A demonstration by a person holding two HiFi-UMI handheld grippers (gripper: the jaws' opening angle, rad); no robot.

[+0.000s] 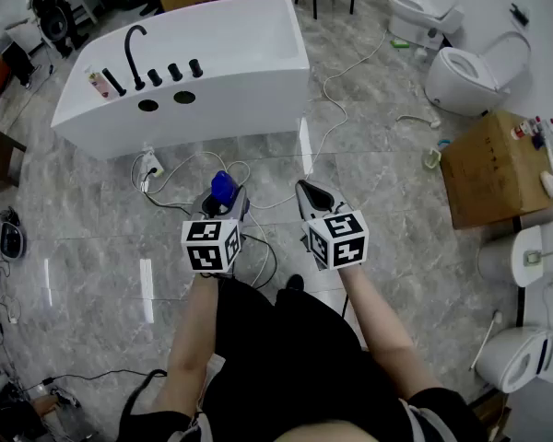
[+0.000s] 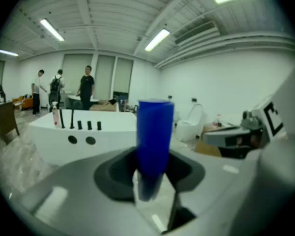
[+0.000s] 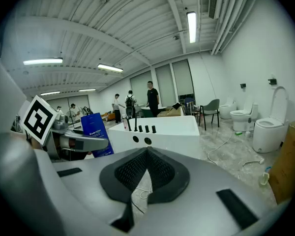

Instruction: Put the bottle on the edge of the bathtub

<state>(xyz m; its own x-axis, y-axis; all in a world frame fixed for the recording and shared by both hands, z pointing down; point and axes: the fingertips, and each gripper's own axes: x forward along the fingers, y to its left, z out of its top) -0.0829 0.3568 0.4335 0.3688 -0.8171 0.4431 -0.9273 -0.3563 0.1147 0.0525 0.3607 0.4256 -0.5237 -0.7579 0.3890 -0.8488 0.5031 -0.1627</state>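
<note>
My left claw (image 1: 223, 197) is pinching the blue bottle (image 2: 155, 134). Its pads press on the lower part of the bottle from both sides. In the left gripper view the bottle stands roughly upright between the jaws, with its flat top well above them. My right claw (image 3: 146, 155) holds nothing, and its two ribbed black pads are pressed together into a point.

I hold both claws side by side in front of my body, tipped a little downward, over the grey marble floor (image 1: 92, 238). The blue bottle is up in the air in my left claw and is not resting on anything.

The white bathtub (image 1: 212, 118) stands ahead of me on the floor, well apart from the bottle, with loose cables (image 1: 258, 247) lying on the floor between us. On its near edge are a curved black tap (image 1: 132, 44) and a row of black knobs (image 1: 175, 70). A small pink bottle (image 1: 100, 83) stands at the left end of that row. The wall below the knobs has two dark round holes.

To my right there is a cardboard box (image 1: 493, 168) with small items on top, and a white toilet (image 1: 465, 79) behind it. A few people (image 2: 86, 87) stand beyond the bathtub at the far side of the room.
</note>
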